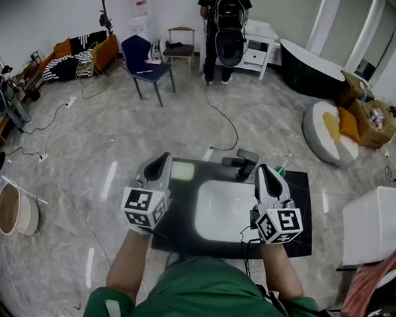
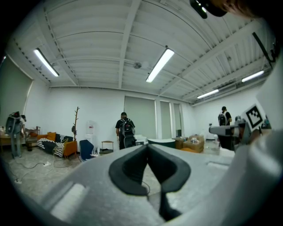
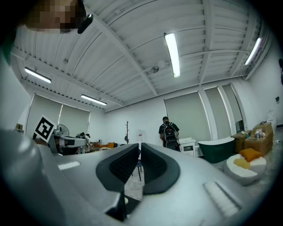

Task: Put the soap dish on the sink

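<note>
Two grippers hover low over the sink [image 1: 225, 212], one at each side of the white basin, so the person is squared up to it with both tools in reach. Left gripper [image 1: 163, 159] is closed: its own view shows the pad tips meeting with nothing between them. Right gripper [image 1: 264, 171] has its pads drawn almost together, only a thin slit of room showing through, and also carries nothing. Both gripper views look out at the ceiling lights and the far wall, not down, so the tools are tilted forward and up rather than aimed at anything on the black surface [image 1: 301, 216]. A pale green square, probably the soap dish [image 1: 182, 171] though it is small in the head view, lies flat on that surface just beside the basin's back left corner and just beside the left gripper's tip, apart from the dark faucet [image 1: 245, 158] at the back rim. Lying on the sink's surround, it would fit a dish already set down where the task wants it and let go. It would fit equally a dish waiting there to be picked up by the nearer left gripper. Neither gripper touches it.
</note>
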Demonstrator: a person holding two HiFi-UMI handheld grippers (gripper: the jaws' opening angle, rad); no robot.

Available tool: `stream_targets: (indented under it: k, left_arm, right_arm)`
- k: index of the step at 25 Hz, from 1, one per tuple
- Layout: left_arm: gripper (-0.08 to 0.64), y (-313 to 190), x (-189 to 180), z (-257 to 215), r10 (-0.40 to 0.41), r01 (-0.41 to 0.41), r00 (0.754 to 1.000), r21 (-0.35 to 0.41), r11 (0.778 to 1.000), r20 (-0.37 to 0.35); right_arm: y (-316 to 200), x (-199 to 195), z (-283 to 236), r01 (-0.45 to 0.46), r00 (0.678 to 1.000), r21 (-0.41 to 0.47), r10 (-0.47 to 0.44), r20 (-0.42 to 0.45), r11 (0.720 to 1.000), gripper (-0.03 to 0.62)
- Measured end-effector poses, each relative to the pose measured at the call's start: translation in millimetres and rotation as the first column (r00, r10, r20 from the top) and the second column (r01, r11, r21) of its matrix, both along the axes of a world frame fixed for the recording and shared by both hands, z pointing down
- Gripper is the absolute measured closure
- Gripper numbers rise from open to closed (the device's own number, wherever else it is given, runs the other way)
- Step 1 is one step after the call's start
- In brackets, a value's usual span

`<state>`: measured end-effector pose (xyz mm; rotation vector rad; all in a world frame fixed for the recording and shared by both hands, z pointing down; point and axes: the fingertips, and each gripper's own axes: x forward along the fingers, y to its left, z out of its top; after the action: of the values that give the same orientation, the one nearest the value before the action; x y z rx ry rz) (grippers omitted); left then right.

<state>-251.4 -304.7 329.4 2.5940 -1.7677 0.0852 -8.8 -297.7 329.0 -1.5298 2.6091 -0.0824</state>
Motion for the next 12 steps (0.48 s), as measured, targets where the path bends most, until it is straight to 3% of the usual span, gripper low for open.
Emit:
stream_targets:
  k: [12]
  left_arm:
    - [0.561,-16,-18,3,0.010,-0.010,1.000,0.003,1.000,-0.010]
  right_arm:
    - [-13,-19,0,-0.002,1.000,0.007,0.002,-0.007,1.000,0.574]
